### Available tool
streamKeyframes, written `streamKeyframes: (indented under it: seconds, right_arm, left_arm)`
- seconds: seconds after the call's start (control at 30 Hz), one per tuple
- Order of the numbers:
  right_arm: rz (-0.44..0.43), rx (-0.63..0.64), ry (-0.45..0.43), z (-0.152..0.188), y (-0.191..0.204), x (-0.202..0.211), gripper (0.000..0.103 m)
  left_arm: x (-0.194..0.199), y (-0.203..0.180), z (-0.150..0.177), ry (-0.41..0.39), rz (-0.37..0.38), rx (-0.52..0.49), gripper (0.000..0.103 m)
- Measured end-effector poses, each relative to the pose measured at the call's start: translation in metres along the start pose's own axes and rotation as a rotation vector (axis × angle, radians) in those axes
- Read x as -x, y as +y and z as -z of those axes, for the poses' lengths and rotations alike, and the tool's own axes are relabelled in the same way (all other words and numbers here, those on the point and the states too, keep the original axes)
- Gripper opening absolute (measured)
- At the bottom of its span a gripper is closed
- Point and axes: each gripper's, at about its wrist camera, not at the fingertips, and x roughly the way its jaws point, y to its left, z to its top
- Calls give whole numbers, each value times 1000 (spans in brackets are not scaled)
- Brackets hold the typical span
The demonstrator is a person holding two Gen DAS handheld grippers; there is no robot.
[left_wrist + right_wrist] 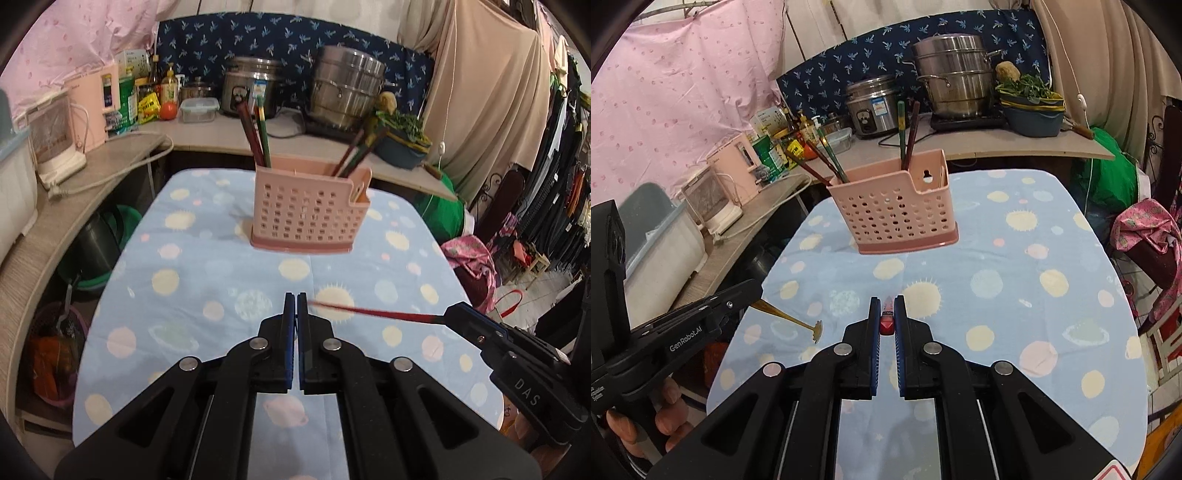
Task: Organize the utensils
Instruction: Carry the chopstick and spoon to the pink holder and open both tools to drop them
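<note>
1. Right tongs [887, 314] are clamped on the butt end of a thin red chopstick [373, 312]; in the left wrist view its shaft runs out sideways from the right tongs' tip, above the blue planet-print cloth [207, 258] covering the table. Risk: a one-end hold on a long thin stick lets it pivot or slip out during transport

2. Left tongs [296, 308] are pressed together. In the right wrist view a slim brass-coloured utensil with a small forked head [792, 319] projects from their tip; the contact itself is hidden in the left view, so hold quality cannot be confirmed. Risk: it may twist or drop onto the cloth

3. The pink perforated plastic utensil holder [897, 210] stands on the cloth at the far middle of the table, well apart from both tongs. Dark red and green chopsticks [258, 133] already lean in its compartments. Risk: an incoming stick may strike these and be deflected outside the rim

4. The holder looks light and tall. Risk: a sideways knock from either tongs could tip it and spill its contents

5. Both held items point towards each other between the tongs. Risk: they may cross or snag if both approach together
</note>
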Motion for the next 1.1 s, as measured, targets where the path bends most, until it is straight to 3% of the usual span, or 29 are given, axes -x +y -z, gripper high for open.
streamKeyframes:
  seconds: [0.43, 0.73, 0.9, 1.1]
  right_arm:
    - [-12, 33, -182, -104, 11, -4, 7]
    - [-19, 33, -368, -194, 17, 5, 7]
    - [-8, 20, -425, -235, 16, -5, 7]
    - [18, 15, -407, -255, 9, -36, 7]
  left_arm:
    - [4, -1, -106, -136, 8, -13, 1]
    - [-6, -7, -179, -218, 49, 7, 1]
    - [-17, -7, -204, -233, 53, 13, 1]
    - [-36, -2, -211, -201, 60, 26, 1]
